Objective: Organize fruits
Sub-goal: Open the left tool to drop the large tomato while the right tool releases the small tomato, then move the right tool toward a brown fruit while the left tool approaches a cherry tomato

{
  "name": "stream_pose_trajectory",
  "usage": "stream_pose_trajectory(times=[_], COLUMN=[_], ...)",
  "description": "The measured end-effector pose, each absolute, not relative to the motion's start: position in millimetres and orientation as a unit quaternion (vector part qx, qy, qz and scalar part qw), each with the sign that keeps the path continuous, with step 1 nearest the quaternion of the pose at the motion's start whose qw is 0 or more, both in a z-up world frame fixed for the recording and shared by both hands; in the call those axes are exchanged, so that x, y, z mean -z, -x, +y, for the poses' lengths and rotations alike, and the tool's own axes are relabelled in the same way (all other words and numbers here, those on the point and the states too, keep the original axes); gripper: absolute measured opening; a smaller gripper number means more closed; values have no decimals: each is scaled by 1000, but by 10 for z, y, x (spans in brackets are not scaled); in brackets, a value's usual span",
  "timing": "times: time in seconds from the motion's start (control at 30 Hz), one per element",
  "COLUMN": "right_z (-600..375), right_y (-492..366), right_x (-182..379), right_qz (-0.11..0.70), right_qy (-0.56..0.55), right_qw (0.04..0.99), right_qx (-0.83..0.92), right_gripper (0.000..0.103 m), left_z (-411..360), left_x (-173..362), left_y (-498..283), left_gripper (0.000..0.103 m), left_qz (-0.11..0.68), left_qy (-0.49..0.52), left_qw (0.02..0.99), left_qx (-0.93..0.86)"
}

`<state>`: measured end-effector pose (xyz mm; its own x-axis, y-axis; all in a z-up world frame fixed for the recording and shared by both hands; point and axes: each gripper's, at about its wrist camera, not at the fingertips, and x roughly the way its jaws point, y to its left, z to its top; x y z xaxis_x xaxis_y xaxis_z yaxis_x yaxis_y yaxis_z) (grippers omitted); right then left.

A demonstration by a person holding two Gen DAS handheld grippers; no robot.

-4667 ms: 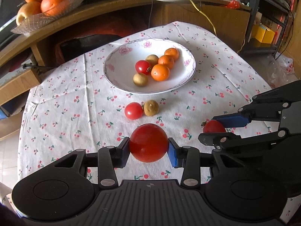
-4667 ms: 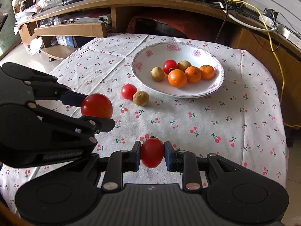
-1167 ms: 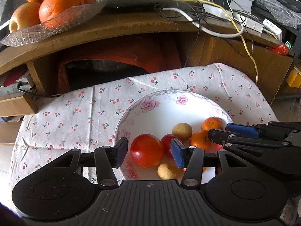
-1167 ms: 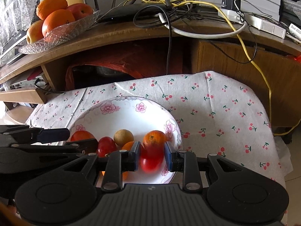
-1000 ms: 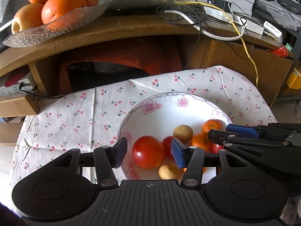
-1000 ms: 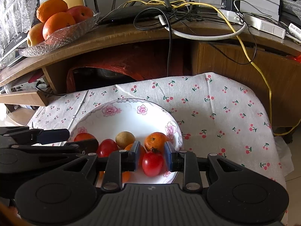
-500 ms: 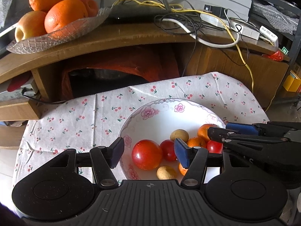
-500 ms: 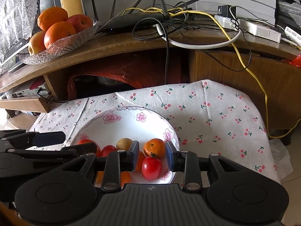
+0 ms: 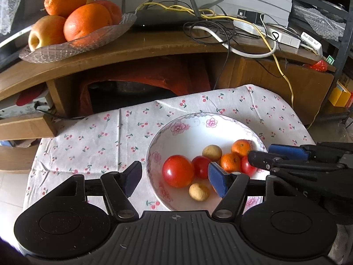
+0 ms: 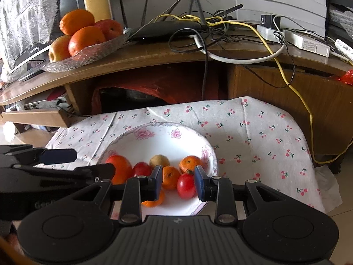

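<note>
A white flowered bowl (image 9: pixel 194 123) (image 10: pixel 158 137) sits on the cherry-print tablecloth. It holds a large red tomato (image 9: pixel 177 171) (image 10: pixel 119 167), smaller red tomatoes (image 9: pixel 201 167) (image 10: pixel 186 185), small oranges (image 9: pixel 241 147) (image 10: pixel 189 163) and brown round fruits (image 9: pixel 199 191) (image 10: pixel 159 160). My left gripper (image 9: pixel 175 180) hangs open above the bowl's near rim, the large tomato lying free between its fingers. My right gripper (image 10: pixel 178 182) is open too, a small tomato resting in the bowl between its pads.
A glass dish of big oranges and an apple (image 9: pixel 72 24) (image 10: pixel 81 37) stands on the wooden shelf behind. A router and tangled cables (image 9: pixel 198 24) (image 10: pixel 198 28) lie there too. Tablecloth (image 9: pixel 88 145) (image 10: pixel 253 137) shows bare on both sides of the bowl.
Both grippers carried tomatoes from the table to the bowl and let them go. Over the last second the jaws have widened and both grippers have drawn back and up.
</note>
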<state>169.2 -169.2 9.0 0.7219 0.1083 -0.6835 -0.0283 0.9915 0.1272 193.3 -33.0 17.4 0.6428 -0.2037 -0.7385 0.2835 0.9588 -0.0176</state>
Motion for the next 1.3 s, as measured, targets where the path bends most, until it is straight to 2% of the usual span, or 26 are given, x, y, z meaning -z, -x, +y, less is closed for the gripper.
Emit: stream_pose_trajectory(times=[0.6, 0.93, 1.17, 1.3], right_z=[-1140, -964, -928, -943], right_y=[-1129, -1343, -1408, -1423], right_x=[109, 451, 476, 464], right_qz=[405, 417, 403, 412], right_qy=[-3, 19, 24, 21], right_qw=[905, 895, 899, 895], right_qx=[-132, -158, -169, -169], right_gripper=[33, 33, 33, 28], left_z=[39, 197, 200, 217], left_x=[-170, -88, -51, -1], left_y=[-1569, -1512, -1530, -1550], left_gripper=[75, 76, 76, 76], left_qz=[409, 419, 422, 429], left_qy=[-78, -83, -88, -87], left_qw=[898, 890, 886, 882], left_qx=[146, 161, 170, 174])
